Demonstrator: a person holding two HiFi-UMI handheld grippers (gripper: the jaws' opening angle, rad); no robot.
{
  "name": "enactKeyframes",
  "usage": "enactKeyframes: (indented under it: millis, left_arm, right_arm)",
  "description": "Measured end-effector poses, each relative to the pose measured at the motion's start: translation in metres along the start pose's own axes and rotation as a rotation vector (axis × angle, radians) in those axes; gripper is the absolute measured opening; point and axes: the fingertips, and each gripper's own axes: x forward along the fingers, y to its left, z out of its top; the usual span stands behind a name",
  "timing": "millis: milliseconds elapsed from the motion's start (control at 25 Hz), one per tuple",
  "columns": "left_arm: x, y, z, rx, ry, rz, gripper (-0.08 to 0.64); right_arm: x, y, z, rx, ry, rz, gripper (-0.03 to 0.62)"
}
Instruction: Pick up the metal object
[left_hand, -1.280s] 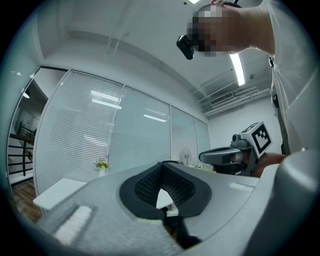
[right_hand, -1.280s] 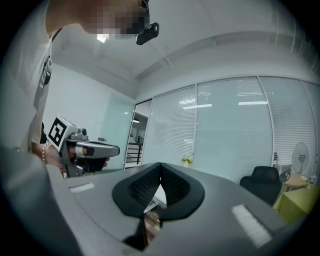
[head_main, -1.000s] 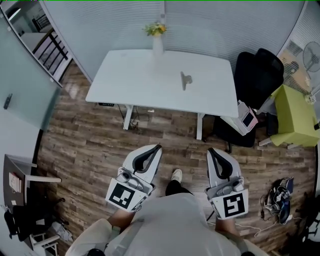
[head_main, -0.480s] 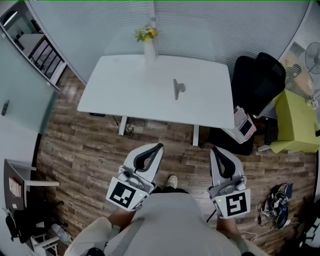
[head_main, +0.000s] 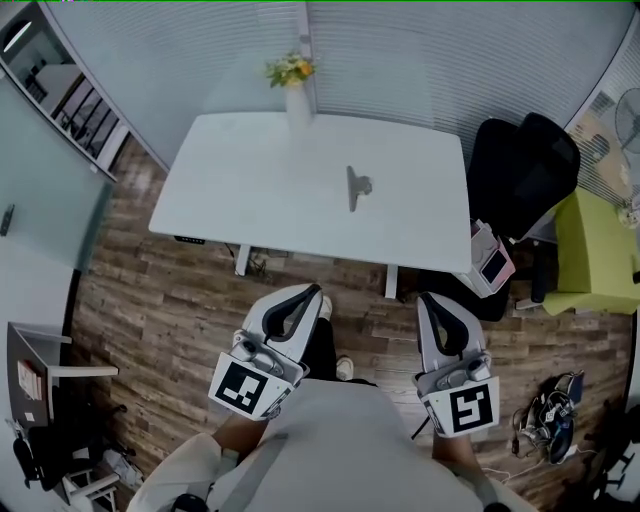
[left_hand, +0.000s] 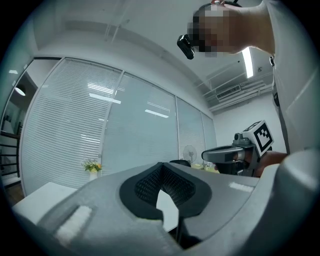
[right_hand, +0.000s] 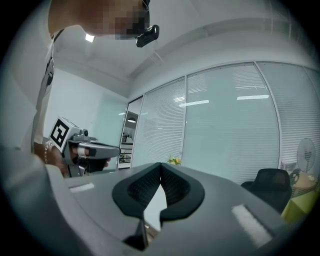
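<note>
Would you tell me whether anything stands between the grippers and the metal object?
Nothing visible: only floor and table lie between the left gripper, the right gripper and the metal object; the vase stands beyond it.

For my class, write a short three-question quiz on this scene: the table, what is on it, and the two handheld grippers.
1. True or false: the metal object lies on the white table, and neither gripper touches it.
2. Which thing stands at the table's far edge? A) a vase of flowers B) a laptop C) a mug
3. Fill in the gap: the jaws of the left gripper and the right gripper are both ____, with nothing between them.

Key: 1 true; 2 A; 3 shut.
</note>
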Motion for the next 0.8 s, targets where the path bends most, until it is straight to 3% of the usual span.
enactKeyframes:
  millis: [320,600,800]
  left_arm:
    - [0.048,0.052,-0.006,-0.007,-0.013,-0.014,0.002]
    - [0.094,0.125,-0.014,-0.024,-0.006,-0.008,0.002]
    - [0.131,0.181,-0.014,-0.03,-0.011,-0.008,0.002]
  right_arm:
    - [0.065,-0.024,-0.005,-0.017,0.005,0.004,0.005]
    - [0.15,-0.046,-0.002,0.03,0.009,-0.002,0.005]
    - [0.212,-0.065,-0.002,-0.012,0.022,0.007,0.005]
